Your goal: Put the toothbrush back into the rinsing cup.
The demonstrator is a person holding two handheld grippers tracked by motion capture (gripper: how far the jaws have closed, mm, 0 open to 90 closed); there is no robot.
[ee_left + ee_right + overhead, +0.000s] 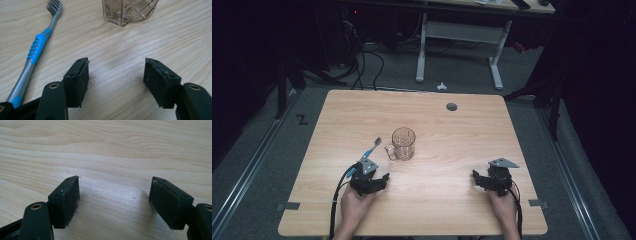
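While both tools gape | toothbrush (37, 47) beside mug (403, 144) | table (452, 150)

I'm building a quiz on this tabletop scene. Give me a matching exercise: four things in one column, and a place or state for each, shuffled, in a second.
Things:
1. blue and grey toothbrush
2. clear glass mug with a handle
3. left gripper
4. right gripper

Places or states:
A. open, over bare wood near the table's right edge
B. lying flat, bristles pointing away from the person
C. upright near the table's middle
D. open, just short of the toothbrush and mug

Pairs: 1-B, 2-C, 3-D, 4-A
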